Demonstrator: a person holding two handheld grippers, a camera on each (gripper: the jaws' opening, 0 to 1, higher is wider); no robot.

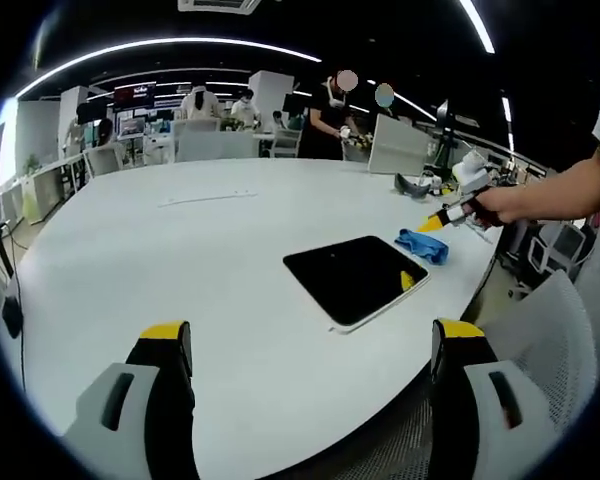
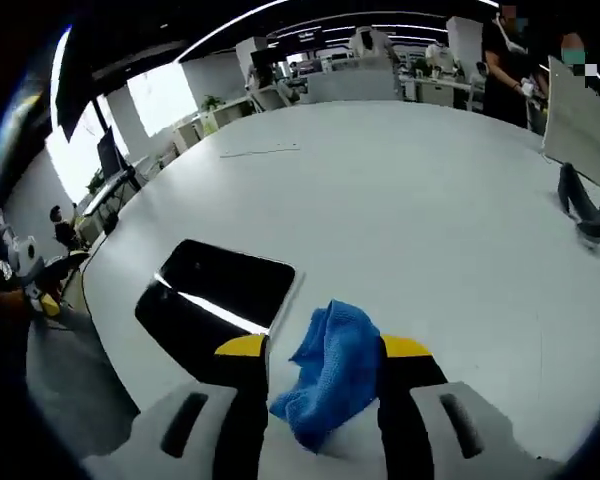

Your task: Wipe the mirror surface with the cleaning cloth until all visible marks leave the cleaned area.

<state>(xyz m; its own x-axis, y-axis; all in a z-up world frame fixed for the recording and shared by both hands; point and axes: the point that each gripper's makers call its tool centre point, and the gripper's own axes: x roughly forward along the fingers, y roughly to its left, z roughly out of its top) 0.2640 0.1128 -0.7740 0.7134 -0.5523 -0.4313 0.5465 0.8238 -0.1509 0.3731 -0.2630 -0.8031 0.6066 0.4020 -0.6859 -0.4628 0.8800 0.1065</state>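
The mirror lies flat on the white table, a dark rectangle in a white frame. Just past its far corner is the blue cleaning cloth. My right gripper comes in from the right, held by a hand, its yellow tip right over the cloth. In the right gripper view the cloth bunches between the jaws of my right gripper, which press on it from both sides. The mirror sits just left of them. My left gripper hovers wide open near the table's front edge, holding nothing.
A dark curved object lies on the table beyond the cloth, near a white divider panel. A white mesh chair stands off the table's right edge. Several people and desks are in the background.
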